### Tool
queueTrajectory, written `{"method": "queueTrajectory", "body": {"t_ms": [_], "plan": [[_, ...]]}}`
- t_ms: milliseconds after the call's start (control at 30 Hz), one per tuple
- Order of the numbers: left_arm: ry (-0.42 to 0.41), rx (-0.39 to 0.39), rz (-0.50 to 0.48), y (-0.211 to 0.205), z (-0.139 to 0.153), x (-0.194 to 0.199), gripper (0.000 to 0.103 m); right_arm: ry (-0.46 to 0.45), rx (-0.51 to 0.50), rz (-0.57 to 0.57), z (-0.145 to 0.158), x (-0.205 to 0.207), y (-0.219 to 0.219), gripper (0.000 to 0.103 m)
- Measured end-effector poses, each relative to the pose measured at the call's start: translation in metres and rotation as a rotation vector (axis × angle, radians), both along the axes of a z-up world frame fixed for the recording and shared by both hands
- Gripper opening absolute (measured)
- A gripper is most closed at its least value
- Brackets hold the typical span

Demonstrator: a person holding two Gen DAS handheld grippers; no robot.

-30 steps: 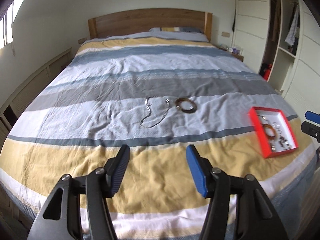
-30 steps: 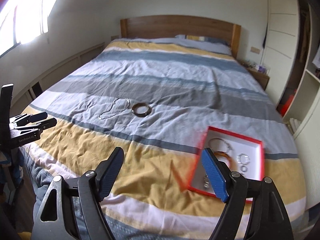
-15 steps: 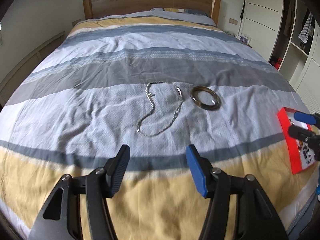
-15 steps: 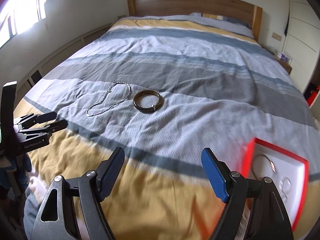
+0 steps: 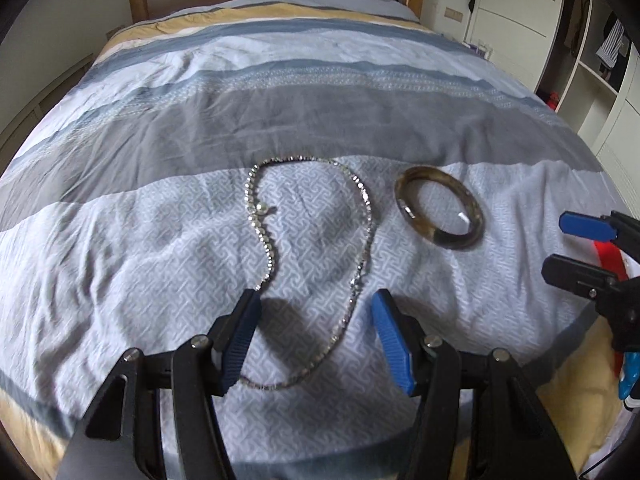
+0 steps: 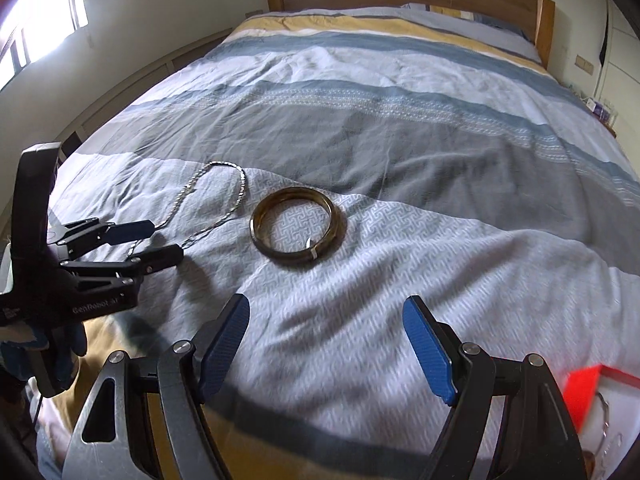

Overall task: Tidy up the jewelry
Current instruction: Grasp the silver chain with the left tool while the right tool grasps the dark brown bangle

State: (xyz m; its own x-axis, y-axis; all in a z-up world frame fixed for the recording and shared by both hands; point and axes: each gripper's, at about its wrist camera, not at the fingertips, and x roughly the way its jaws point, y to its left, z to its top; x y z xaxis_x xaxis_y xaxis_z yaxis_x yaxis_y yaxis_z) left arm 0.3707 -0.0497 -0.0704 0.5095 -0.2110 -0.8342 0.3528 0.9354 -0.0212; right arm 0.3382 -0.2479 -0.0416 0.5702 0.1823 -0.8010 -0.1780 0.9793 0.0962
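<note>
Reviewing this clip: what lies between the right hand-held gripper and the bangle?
Only bare, wrinkled bedspread. In the right wrist view, nothing sits between the open right hand-held gripper and the bangle; the necklace lies off to the left.

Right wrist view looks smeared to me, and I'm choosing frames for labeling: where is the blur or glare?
Right wrist view: red box corner smeared, window blown out; bangle sharp. Left wrist view: necklace crisp, edges bent by fisheye.

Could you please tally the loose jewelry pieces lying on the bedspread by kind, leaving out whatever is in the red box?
Necklace: 1
Bangle: 1
Total: 2
Both lie flat on the bedspread, side by side and apart; the open left tongs straddle the necklace's near end.
</note>
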Motion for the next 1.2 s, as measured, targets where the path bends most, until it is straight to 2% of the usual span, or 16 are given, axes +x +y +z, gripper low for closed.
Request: {"method": "queueTrajectory", "body": {"t_ms": [333,467,633,667,867,933,1033,1100,1200], "plan": [[-0.027,-0.036,0.049,0.014,-0.012,0.026,0.056,0.021,0.041,-0.011,-0.028,0.042,0.002,0.079],[-0.027,-0.062,0.052,0.018,-0.017,0.031,0.057,0.017,0.079,-0.017,-0.03,0.055,0.001,0.075],[-0.04,-0.057,0.046,0.016,-0.019,0.028,0.055,0.013,0.083,-0.018,-0.035,0.065,0.002,0.07],[-0.042,-0.06,0.045,0.016,-0.019,0.029,0.055,0.013,0.078,-0.02,-0.036,0.067,0.002,0.068],[-0.043,-0.073,0.029,0.016,-0.018,0.024,0.03,0.021,0.057,-0.019,-0.044,0.077,0.008,0.054],[-0.043,-0.078,0.027,0.016,-0.018,0.022,0.018,0.024,0.051,-0.017,-0.045,0.079,0.009,0.046],[-0.042,-0.085,0.031,0.015,-0.016,0.02,0.007,0.027,0.054,-0.014,-0.045,0.079,0.01,0.026],[-0.04,-0.098,0.043,0.017,-0.013,0.017,0.004,0.027,0.061,-0.018,-0.045,0.078,0.009,0.011],[-0.032,-0.127,0.061,0.021,-0.009,0.013,0.003,0.014,0.067,-0.027,-0.043,0.071,0.008,0.009]]}}
